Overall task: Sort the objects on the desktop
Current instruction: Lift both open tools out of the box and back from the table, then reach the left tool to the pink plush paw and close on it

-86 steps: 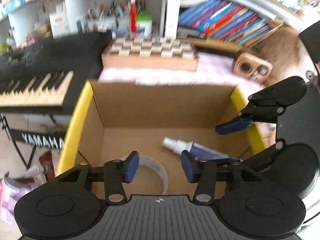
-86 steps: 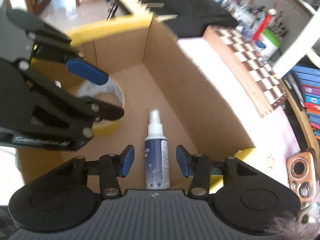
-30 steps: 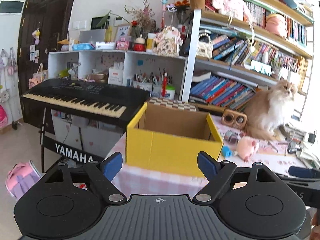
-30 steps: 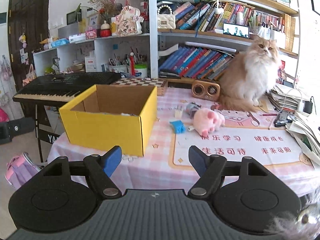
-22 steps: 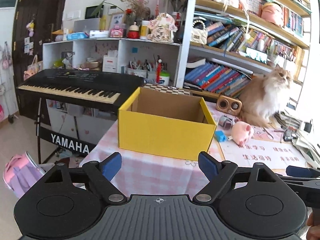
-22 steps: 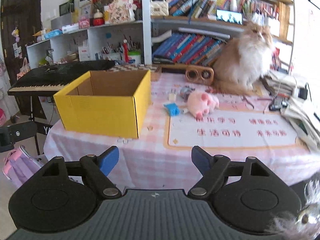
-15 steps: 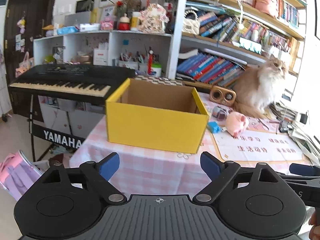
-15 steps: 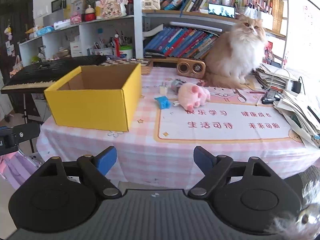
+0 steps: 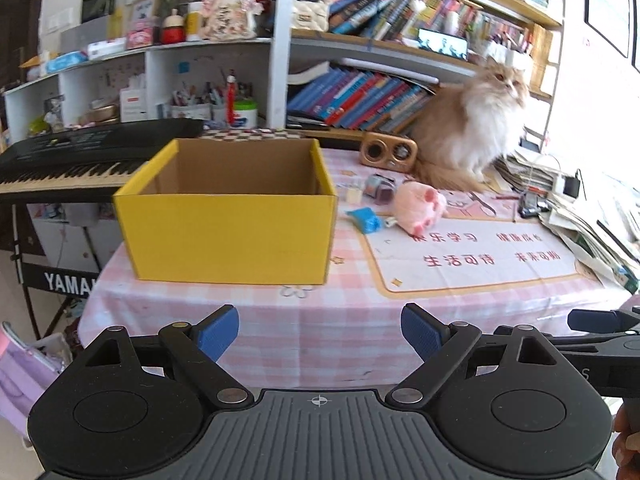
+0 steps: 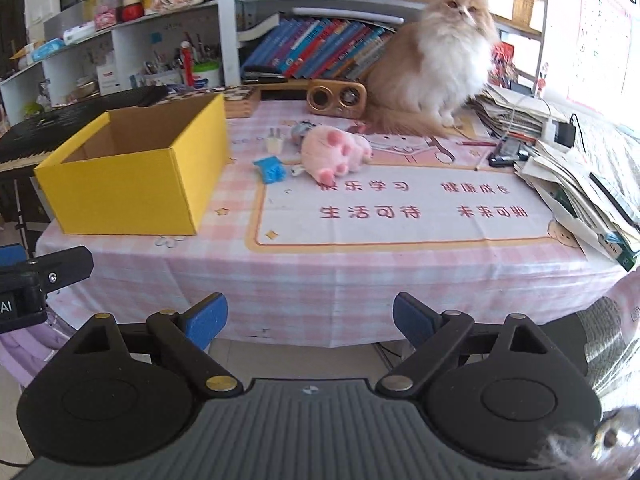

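A yellow cardboard box stands open on the left of the pink checked table; it also shows in the right wrist view. Its contents are hidden. Right of it lie a pink plush pig, a small blue object, a small white plug and a small dark item. My left gripper is open and empty, held off the table's front edge. My right gripper is open and empty, also back from the edge.
A fluffy orange cat sits at the table's back right beside a wooden speaker. Stacked papers and a charger fill the right side. A black keyboard stands left of the table. Bookshelves line the wall.
Both grippers left the box, where a spray bottle and tape roll lay, pulled back from the table and opened wide. Over the last second both views swung rightwards.
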A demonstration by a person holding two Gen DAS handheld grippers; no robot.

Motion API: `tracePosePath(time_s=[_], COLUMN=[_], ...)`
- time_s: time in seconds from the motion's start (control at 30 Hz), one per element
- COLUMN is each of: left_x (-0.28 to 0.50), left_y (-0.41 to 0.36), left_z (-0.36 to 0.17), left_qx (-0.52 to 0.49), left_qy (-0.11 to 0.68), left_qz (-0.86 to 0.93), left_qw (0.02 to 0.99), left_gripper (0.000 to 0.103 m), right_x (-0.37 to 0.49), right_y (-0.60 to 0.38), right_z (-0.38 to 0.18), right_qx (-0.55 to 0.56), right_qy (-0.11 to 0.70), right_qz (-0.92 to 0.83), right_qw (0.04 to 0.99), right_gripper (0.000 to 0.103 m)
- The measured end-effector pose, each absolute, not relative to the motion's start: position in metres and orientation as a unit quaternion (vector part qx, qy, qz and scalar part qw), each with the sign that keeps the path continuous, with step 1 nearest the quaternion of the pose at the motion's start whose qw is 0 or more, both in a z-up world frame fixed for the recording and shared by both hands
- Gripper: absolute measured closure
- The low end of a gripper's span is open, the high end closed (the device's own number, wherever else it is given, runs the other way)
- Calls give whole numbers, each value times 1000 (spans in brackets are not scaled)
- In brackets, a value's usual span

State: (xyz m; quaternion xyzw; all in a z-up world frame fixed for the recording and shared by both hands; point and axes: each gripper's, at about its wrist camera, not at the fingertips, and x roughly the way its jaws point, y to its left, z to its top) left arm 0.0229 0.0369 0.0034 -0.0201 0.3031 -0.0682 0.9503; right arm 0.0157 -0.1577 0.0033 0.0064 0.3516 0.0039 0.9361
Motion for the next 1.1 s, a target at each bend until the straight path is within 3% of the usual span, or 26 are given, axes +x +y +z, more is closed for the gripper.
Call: tracePosePath(time_s=[1.1], left_x=[125], left_y=[-140], left_z=[-9], left_qx=[7], left_qy=[318], left_qz=[-22], left_qw=[948], left_gripper=[12], right_x=[151], right_y=[-332], right_z=[-8], right_qx=[21], right_qy=[363], right_qz=[63], right_qw=[929], right_gripper=[11])
